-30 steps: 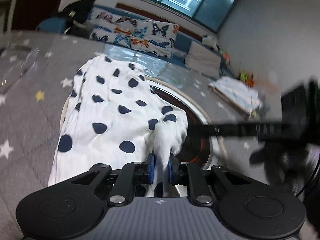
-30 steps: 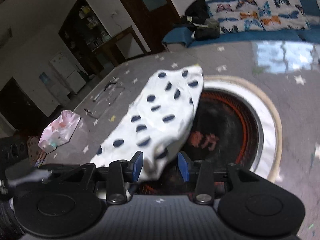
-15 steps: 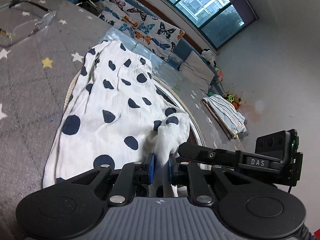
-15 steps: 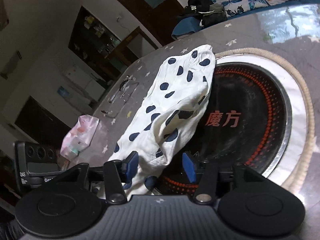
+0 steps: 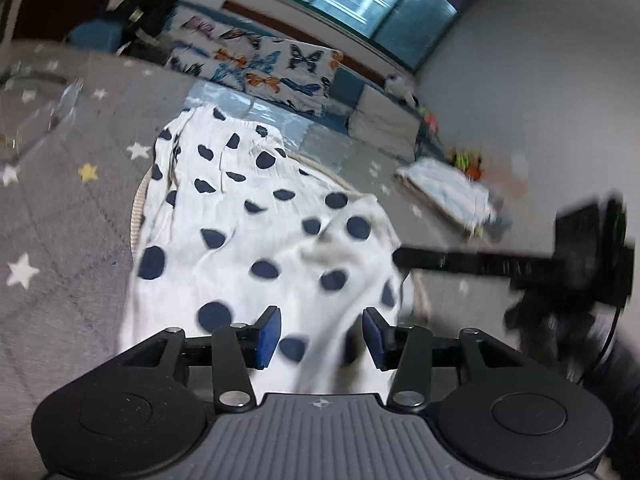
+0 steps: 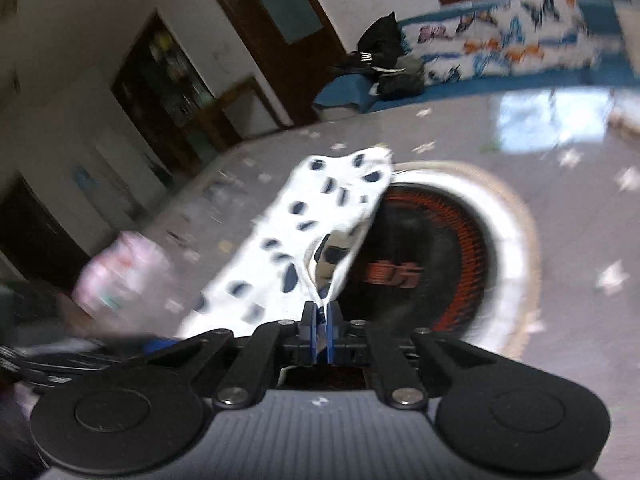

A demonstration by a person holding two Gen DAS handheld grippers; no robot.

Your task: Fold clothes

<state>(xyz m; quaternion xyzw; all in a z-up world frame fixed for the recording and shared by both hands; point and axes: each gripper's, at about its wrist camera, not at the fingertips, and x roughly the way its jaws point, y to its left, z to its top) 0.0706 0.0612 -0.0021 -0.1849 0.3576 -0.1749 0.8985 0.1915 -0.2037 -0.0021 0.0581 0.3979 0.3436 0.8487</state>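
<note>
A white garment with dark blue dots [image 5: 256, 236] lies on the grey star-patterned table, partly over a round black and red disc. My left gripper [image 5: 320, 338] is open just above the garment's near edge, with the cloth between and under its blue pads. My right gripper [image 6: 322, 326] is shut on the near edge of the garment [image 6: 304, 220] and lifts it. The right gripper's black body [image 5: 520, 266] also shows at the right of the left wrist view.
A round disc with a white rim [image 6: 508, 248] sits in the table. A folded striped cloth [image 5: 448, 192] lies at the far right. A pink packet [image 6: 120, 272] lies at the left. Butterfly cushions [image 5: 276, 68] line the back.
My left gripper has opened and let go of the garment. My right gripper has closed on the garment's near edge. Both views are blurred by motion.
</note>
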